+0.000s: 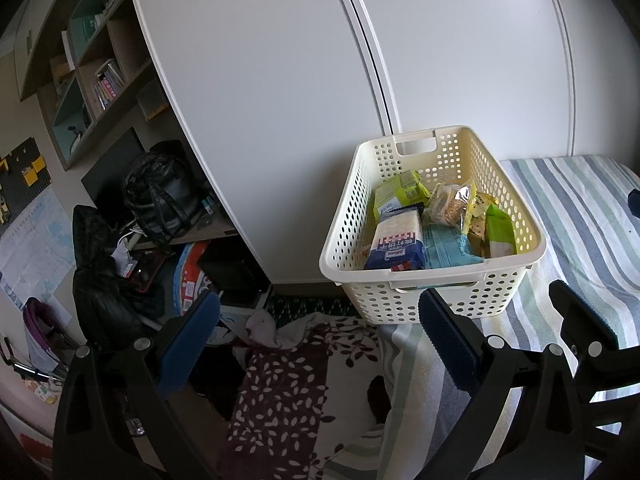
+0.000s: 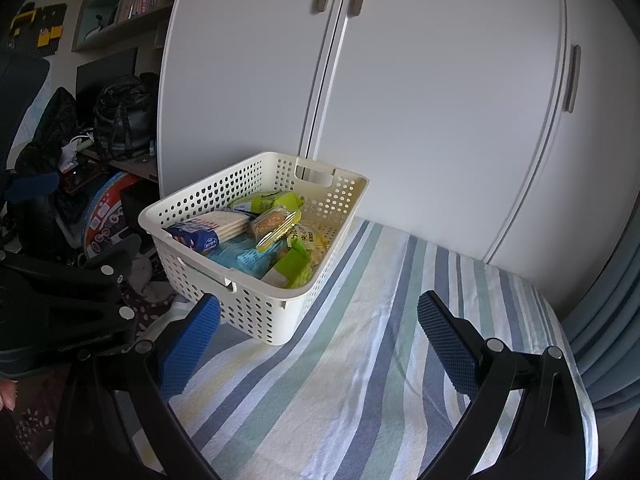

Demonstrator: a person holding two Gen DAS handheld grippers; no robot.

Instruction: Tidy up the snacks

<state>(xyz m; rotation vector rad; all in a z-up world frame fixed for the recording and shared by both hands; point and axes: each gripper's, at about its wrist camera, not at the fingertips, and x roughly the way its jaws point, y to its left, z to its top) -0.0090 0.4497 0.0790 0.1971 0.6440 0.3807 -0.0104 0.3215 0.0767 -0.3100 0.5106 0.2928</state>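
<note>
Both tools are spread apart and holding nothing: the left tool (image 1: pixel 320 336) sits low in its frame, the right tool (image 2: pixel 320 336) low over the striped bedsheet (image 2: pixel 360 380). Snack packets (image 2: pixel 260 232) are piled in the cream perforated basket (image 2: pixel 256 312), center-left, resting on the sheet beside the white wardrobe (image 2: pixel 400 100).

white wardrobe doors (image 2: pixel 420 100) behind a striped sheet (image 2: pixel 360 360); black backpack (image 1: pixel 164 196) on desk.
</note>
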